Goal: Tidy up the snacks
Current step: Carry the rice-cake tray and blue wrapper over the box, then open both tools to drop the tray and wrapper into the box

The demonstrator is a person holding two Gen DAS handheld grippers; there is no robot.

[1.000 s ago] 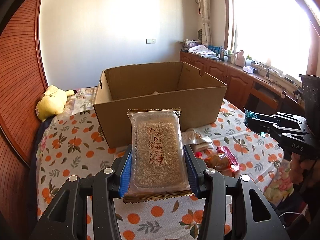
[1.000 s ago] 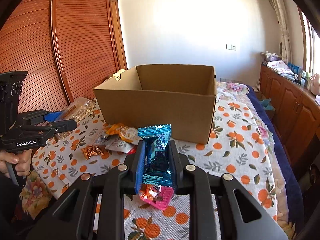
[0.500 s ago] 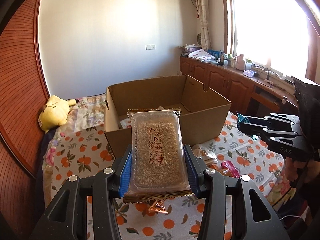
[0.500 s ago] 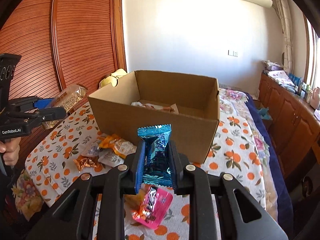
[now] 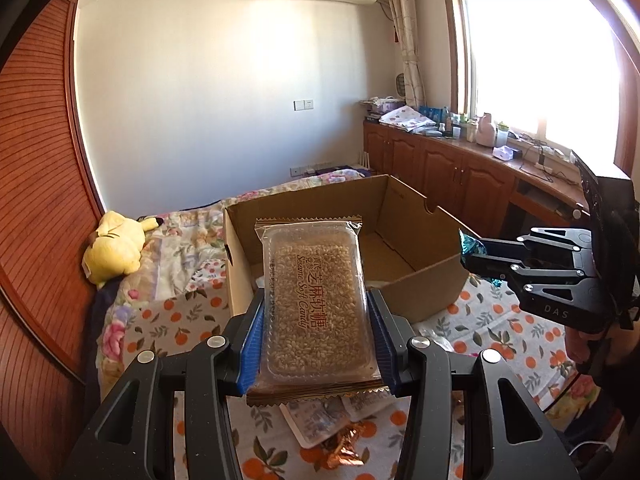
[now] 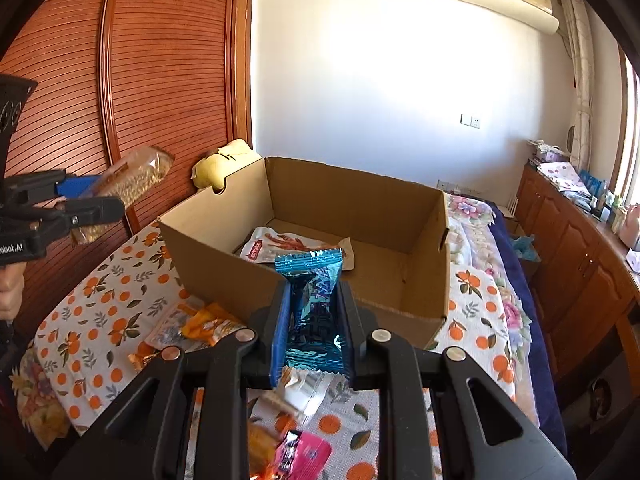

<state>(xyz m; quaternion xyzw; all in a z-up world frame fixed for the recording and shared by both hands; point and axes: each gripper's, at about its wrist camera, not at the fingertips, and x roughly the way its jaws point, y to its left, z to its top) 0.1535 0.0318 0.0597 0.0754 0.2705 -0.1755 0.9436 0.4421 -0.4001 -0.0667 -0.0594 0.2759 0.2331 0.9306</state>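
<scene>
Sesame candy pack [image 5: 316,300] between left hand-held gripper [image 5: 316,344] pads

An open brown cardboard box [image 6: 424,248] is set on an orange-patterned bedspread, its flaps absent or folded away and a hand slot cut in each end wall. Inside, a white and red snack packet [image 6: 288,245] is laid flat on the floor of the box. A clear tray pack of sesame soft candy [image 5: 316,300], brown-edged and lettered lengthwise, is held raised before the box's near wall. A blue foil snack bar [image 6: 314,312] is held likewise, its crimped end upward. Loose wrapped snacks [image 6: 208,326], orange, white and pink, are scattered on the bedspread beside the box.
</scene>
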